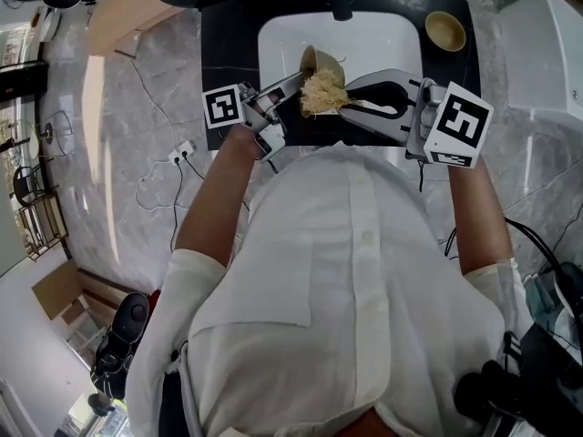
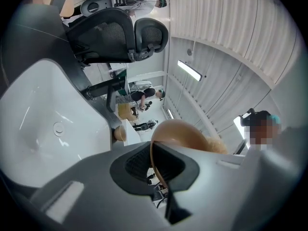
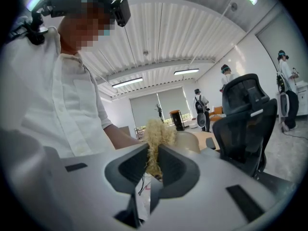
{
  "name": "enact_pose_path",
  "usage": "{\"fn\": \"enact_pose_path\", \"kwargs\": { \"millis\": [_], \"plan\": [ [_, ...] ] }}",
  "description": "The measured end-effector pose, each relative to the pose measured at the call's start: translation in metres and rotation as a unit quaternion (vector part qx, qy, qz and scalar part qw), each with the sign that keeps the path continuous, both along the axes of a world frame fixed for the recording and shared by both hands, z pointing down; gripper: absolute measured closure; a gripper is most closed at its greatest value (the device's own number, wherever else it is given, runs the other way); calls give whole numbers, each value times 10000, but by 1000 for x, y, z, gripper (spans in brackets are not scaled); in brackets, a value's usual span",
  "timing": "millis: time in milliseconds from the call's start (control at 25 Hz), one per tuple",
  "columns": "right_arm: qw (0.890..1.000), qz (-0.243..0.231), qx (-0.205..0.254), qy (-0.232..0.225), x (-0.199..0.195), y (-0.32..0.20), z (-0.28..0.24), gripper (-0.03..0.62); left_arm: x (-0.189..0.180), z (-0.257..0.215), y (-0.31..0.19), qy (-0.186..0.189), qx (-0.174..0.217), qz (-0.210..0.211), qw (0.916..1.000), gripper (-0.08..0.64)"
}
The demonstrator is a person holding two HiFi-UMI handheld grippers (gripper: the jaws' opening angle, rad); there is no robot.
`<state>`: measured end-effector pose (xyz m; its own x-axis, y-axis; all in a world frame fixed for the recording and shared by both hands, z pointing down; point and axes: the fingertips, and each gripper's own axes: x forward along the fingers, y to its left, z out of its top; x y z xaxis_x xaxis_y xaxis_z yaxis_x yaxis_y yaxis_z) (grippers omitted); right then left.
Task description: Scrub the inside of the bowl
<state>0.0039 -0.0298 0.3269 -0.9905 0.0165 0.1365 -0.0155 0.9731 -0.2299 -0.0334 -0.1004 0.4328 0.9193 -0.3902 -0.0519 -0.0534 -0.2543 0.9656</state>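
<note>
A tan bowl (image 1: 314, 62) is held tipped on its side over the white sink (image 1: 273, 44). My left gripper (image 1: 293, 87) is shut on its rim; in the left gripper view the thin rim of the bowl (image 2: 180, 131) runs between the jaws of my left gripper (image 2: 156, 165). A straw-coloured fibre scrubber (image 1: 321, 95) sits against the bowl's opening, with my right gripper (image 1: 351, 106) shut on it. In the right gripper view the scrubber (image 3: 156, 136) sticks up between the pads of my right gripper (image 3: 154, 165), and the bowl (image 3: 188, 141) lies just behind it.
A second tan bowl (image 1: 445, 31) stands on the black counter (image 1: 228, 35) at the sink's back right. The tap (image 1: 342, 7) rises behind the sink. An office chair (image 3: 245, 114) and several people stand in the room behind. Cables (image 1: 159, 180) lie on the marble floor at the left.
</note>
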Motion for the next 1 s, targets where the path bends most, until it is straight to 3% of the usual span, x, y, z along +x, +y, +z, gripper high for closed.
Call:
{"fn": "enact_pose_path", "kwargs": {
  "millis": [160, 360, 600, 1000],
  "plan": [
    [9999, -102, -45, -100, -13, 9, -1, 540, -9, -9, -3, 185, -66, -93, 9998, 546],
    [9997, -253, 35, 51, -29, 22, 10, 540, -15, -19, -6, 728, -198, -248, 9968, 546],
    [9985, -444, 39, 330, -44, 30, 32, 540, -19, -33, -2, 1041, -127, -46, 9945, 546],
    [9925, -397, 71, 1152, -54, 23, 77, 540, -22, -45, 24, 928, 332, 704, 9926, 546]
  ]
}}
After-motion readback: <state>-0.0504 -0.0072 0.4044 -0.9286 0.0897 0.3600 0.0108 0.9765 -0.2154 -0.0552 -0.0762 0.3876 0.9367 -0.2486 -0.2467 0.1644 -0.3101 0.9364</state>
